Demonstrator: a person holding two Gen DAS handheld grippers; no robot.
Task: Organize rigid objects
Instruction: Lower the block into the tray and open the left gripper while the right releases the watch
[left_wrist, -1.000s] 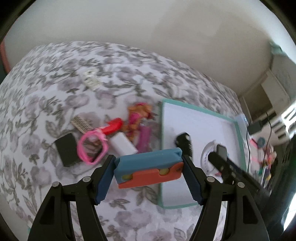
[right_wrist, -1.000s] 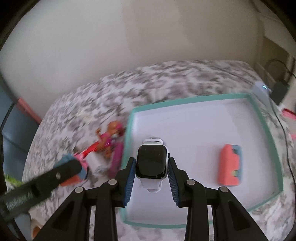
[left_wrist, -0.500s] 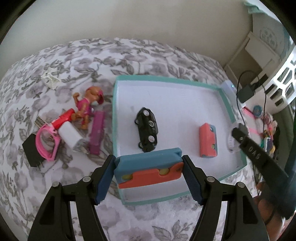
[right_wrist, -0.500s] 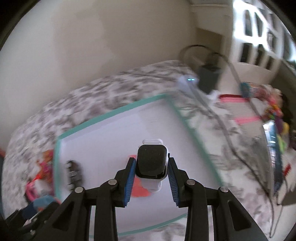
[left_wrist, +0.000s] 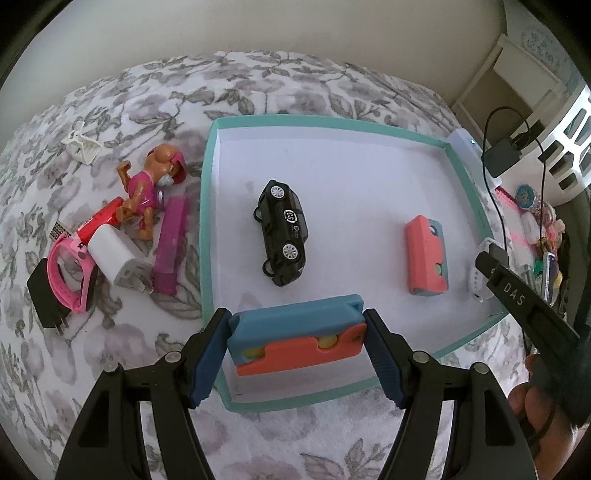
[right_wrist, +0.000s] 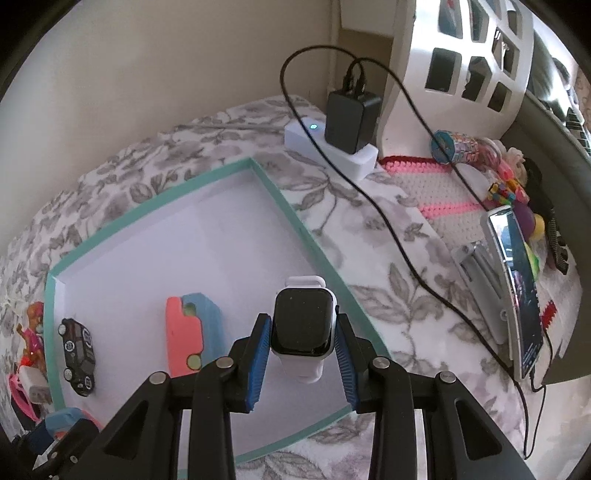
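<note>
L gripper: two black plastic arms, matte, forked w/ open triangular cut-outs; round silver screw heads on each arm near the pad mounts. Fingers faced w/ dark blue ribbed pads.
R gripper: same build, black frame w/ silver screws; fingers carry brighter blue ribbed pads. In left wrist view its black finger shows white lettering "DAS".
Person's hand, bare skin, partly visible at lower right edge behind black handle.

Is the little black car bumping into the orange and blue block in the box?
Apart. The left wrist view shows bare white floor between the black car and the block.
</note>
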